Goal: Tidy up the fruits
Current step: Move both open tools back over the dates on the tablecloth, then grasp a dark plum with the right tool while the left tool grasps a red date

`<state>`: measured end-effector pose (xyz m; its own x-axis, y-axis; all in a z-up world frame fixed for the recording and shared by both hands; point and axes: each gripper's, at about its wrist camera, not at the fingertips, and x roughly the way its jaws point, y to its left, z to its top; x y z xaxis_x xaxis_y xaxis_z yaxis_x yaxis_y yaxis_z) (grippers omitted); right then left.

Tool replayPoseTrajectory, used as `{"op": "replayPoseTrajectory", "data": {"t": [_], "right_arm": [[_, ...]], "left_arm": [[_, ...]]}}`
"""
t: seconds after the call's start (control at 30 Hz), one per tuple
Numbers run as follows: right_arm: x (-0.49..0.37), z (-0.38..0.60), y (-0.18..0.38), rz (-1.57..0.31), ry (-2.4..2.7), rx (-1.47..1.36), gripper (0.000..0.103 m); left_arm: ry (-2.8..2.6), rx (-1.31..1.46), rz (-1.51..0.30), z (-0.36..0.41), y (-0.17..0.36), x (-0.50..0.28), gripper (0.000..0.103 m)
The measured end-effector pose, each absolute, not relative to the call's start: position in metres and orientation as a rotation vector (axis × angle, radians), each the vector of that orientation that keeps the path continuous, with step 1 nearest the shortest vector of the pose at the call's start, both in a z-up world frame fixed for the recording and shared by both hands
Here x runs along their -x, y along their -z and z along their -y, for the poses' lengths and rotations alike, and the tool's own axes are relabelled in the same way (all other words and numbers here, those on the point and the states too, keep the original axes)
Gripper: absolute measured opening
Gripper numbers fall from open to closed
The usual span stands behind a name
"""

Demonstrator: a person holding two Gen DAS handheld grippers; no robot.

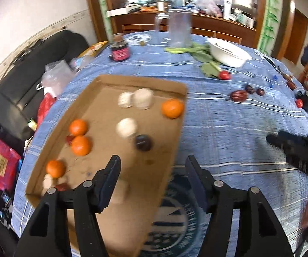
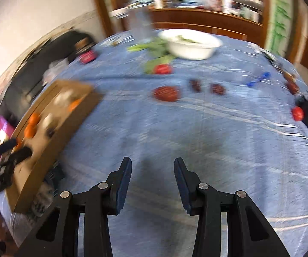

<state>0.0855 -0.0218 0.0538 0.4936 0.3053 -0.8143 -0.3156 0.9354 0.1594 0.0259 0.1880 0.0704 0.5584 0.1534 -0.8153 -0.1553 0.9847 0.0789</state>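
Both claws are empty with their jaws spread: your left claw point(image 1: 152, 160) hangs over the near end of the cardboard tray point(image 1: 102, 79), and your right claw point(image 2: 152, 162) hovers above bare blue cloth on the tabletop point(image 2: 218, 139).

The tray already holds 4 oranges point(image 1: 172, 108), several pale round pieces and 1 dark fruit point(image 1: 143, 142). Fruit left to collect lies well apart from the tray, toward your right: a large red-brown date point(image 2: 166, 93), 2 smaller dark ones point(image 2: 217, 88) beyond it, and a small red fruit point(image 2: 162, 68) beside the green leaves near the white bowl point(image 2: 190, 42).

The right view is blurred, so slow down before committing. Go for the large date first, as it is nearest. Straddle it across its short width, lower until the pads nearly brush the cloth, and close gently, since it looks soft and wrinkled. Keep the left claw clear of the tray's landing space.
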Motion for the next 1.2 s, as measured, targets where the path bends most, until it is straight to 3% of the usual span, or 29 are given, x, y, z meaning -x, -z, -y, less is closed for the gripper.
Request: {"op": "replayPoseTrajectory", "data": {"t": [0.27, 0.53, 0.6, 0.63, 0.67, 1.1, 1.17, 1.2], "right_arm": [[-0.18, 0.091, -0.048, -0.975, -0.246, -0.091, 0.044], [-0.229, 0.07, -0.027, -0.988, -0.289, -0.017, 0.044], [-0.233, 0.066, -0.026, -0.978, -0.299, -0.001, 0.044], [-0.235, 0.063, -0.027, -0.971, -0.3, 0.02, 0.033], [-0.235, 0.062, -0.026, -0.966, -0.314, 0.04, 0.029], [-0.194, 0.101, -0.035, -0.921, -0.335, 0.013, 0.029], [-0.19, 0.106, -0.035, -0.926, -0.328, -0.006, 0.029], [-0.187, 0.108, -0.035, -0.928, -0.325, -0.017, 0.029]], "left_arm": [[-0.128, -0.053, -0.992, -0.145, -0.063, -0.066, 0.064], [-0.109, -0.093, -1.025, -0.12, -0.051, -0.109, 0.064], [-0.099, -0.101, -1.029, -0.113, -0.049, -0.121, 0.064], [-0.09, -0.097, -1.03, -0.109, -0.048, -0.128, 0.064], [-0.077, -0.086, -1.031, -0.106, -0.048, -0.135, 0.064], [0.02, 0.019, -1.08, -0.058, -0.008, -0.213, 0.064], [0.011, -0.011, -1.044, -0.054, -0.007, -0.213, 0.062], [0.019, -0.023, -1.033, -0.052, -0.008, -0.212, 0.05]]}}
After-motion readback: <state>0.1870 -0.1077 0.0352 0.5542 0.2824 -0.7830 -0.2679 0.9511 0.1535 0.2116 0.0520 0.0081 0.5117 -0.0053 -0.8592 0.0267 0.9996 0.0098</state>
